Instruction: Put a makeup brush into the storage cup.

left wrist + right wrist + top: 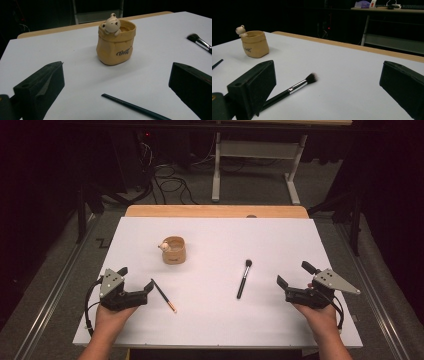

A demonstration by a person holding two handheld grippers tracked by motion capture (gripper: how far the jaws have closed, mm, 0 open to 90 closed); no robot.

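A tan sack-shaped pot (174, 250) with a small bear figure on its rim stands upright left of the table's middle; the same pot (116, 43) is ahead of my left jaws and the pot (255, 44) sits far left in the right gripper view. A dark pencil (164, 296) (135, 107) lies just right of my left gripper (136, 279), which is open and empty. A black makeup brush (244, 279) (292, 89) lies right of centre. My right gripper (296, 274) stands open beside it, holding nothing.
A white sheet (215, 240) covers the wooden table (215, 211), whose bare edge shows at the back. Beyond it on the floor are cables (167, 182) and a white desk frame (257, 160).
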